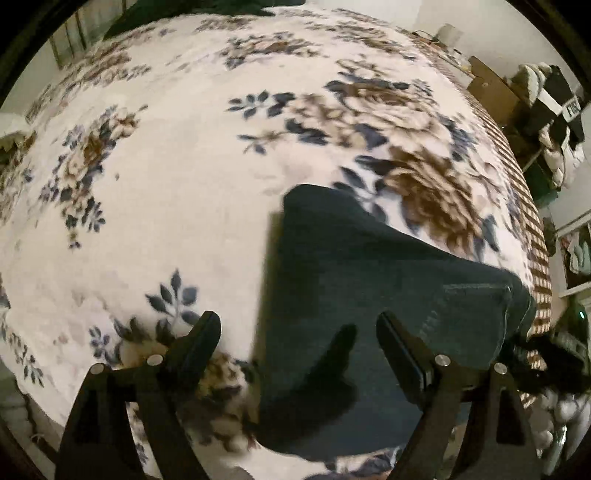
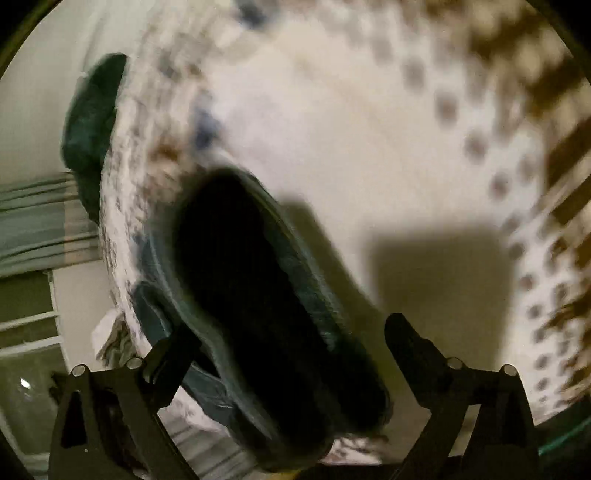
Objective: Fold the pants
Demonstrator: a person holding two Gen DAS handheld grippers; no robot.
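Dark teal-black pants (image 1: 351, 288) lie folded on a floral blanket (image 1: 166, 166) near the bed's right edge. My left gripper (image 1: 297, 328) is open above their near left part, with nothing between the fingers. In the blurred right wrist view the same pants (image 2: 251, 295) show as a dark bundle with a seamed edge. My right gripper (image 2: 291, 336) is open; its left finger (image 2: 173, 354) overlaps the pants' edge, and I cannot tell whether it touches them.
A second dark green garment (image 1: 192, 14) lies at the far edge of the bed and also shows in the right wrist view (image 2: 92, 122). Boxes and clutter (image 1: 546, 110) stand right of the bed. A brown checked border (image 1: 532, 221) marks the blanket's right edge.
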